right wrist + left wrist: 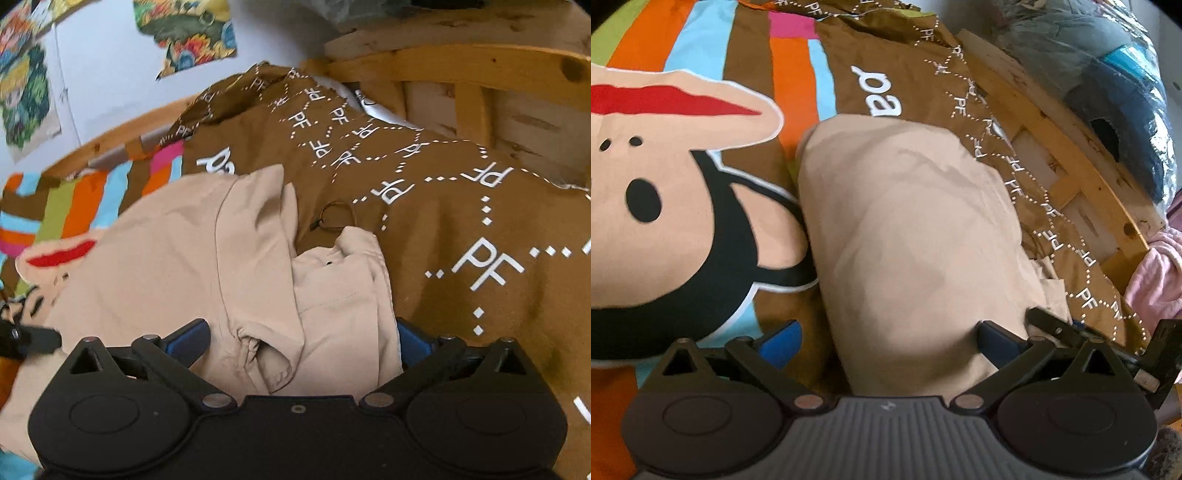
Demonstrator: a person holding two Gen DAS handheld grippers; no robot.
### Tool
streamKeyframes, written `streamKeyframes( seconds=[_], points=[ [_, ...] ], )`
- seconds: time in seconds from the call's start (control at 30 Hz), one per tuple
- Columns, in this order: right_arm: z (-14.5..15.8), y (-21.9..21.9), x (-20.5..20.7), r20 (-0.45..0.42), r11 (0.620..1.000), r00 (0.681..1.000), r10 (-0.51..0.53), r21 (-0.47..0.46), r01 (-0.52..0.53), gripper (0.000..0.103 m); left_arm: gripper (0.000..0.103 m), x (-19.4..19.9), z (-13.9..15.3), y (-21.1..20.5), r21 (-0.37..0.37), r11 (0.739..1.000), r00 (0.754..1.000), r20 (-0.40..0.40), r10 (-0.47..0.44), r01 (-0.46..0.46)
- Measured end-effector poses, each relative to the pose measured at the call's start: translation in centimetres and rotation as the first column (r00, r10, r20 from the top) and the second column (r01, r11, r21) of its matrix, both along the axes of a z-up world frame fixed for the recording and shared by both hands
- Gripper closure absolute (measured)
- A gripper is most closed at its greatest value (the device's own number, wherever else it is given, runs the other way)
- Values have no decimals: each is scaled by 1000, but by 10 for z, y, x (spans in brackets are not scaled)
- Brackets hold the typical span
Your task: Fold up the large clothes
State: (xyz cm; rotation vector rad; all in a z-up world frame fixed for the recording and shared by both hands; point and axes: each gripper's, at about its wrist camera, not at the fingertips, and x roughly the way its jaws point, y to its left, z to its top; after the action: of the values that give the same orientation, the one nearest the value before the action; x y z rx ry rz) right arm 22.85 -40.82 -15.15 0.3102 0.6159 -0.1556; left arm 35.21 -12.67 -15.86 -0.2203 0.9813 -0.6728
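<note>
A beige garment lies folded in a long bundle on a colourful monkey-print bedspread. My left gripper is open, its blue-padded fingers spread on either side of the bundle's near end. In the right wrist view the same beige garment shows a collar, seams and a cuff. My right gripper is open too, fingers straddling the garment's near edge. The tip of the other gripper shows at the left edge of the right wrist view.
A brown "PF" patterned cover lies bunched to the right of the garment. A wooden bed frame runs behind it. Plastic-wrapped bedding and a pink cloth lie beyond. A small cord loop rests on the brown cover.
</note>
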Motion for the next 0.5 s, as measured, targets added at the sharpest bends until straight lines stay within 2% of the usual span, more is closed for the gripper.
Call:
streamKeyframes(
  seconds=[0.13,0.23,0.5],
  points=[
    [-3,1,2,-11,1000,1000,7,4,-7,1,0,6,3,-3,-29,1000,999,33,0,1],
    [-5,2,3,-16,1000,1000,16,-1,-16,1,0,9,0,-6,-14,1000,1000,26,-4,4],
    [-8,6,5,-23,999,999,23,-29,-23,1,0,14,-10,-4,-54,999,1000,-18,1,-2]
  ],
)
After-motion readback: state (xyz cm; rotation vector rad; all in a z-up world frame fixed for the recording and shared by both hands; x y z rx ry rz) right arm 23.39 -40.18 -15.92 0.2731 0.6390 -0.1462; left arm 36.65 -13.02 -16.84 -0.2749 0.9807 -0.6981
